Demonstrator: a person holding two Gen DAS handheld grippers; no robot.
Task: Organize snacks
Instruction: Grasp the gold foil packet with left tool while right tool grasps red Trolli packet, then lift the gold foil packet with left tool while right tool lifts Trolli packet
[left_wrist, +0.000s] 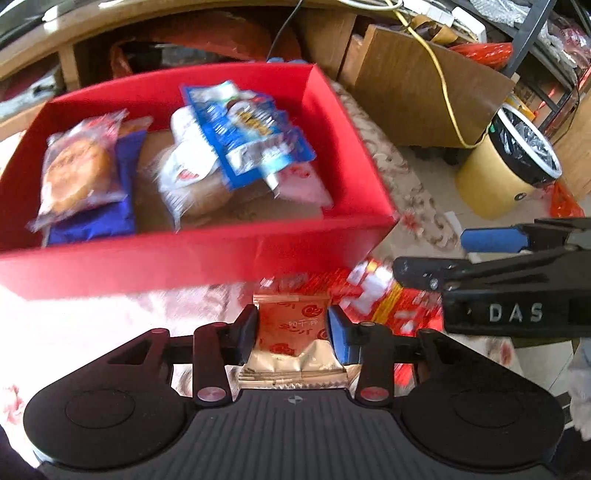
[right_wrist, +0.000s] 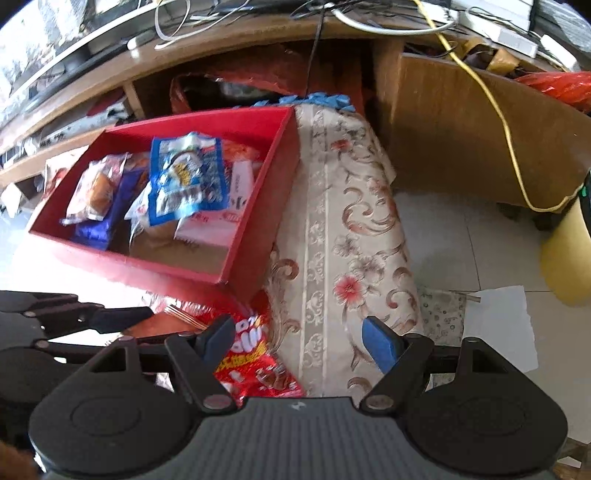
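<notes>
My left gripper (left_wrist: 291, 332) is shut on a small orange-and-cream snack packet (left_wrist: 291, 339), both pads pressing its sides, just in front of the red box (left_wrist: 184, 254). The box holds several snacks: a round pastry in clear wrap (left_wrist: 75, 170), a blue packet (left_wrist: 251, 133) and a bun (left_wrist: 192, 177). A red snack bag (left_wrist: 402, 302) lies on the cloth to the right. My right gripper (right_wrist: 299, 339) stands open above the floral cloth (right_wrist: 343, 229), its left finger over the red snack bag (right_wrist: 258, 354). The red box (right_wrist: 258, 236) sits up-left of it.
The right gripper's fingers (left_wrist: 491, 240) reach in from the right of the left wrist view. A yellow bin with a black liner (left_wrist: 509, 166) stands on the tiled floor. A wooden desk with cables, a cardboard panel (right_wrist: 461, 129) and a white paper sheet (right_wrist: 506, 325) surround the cloth.
</notes>
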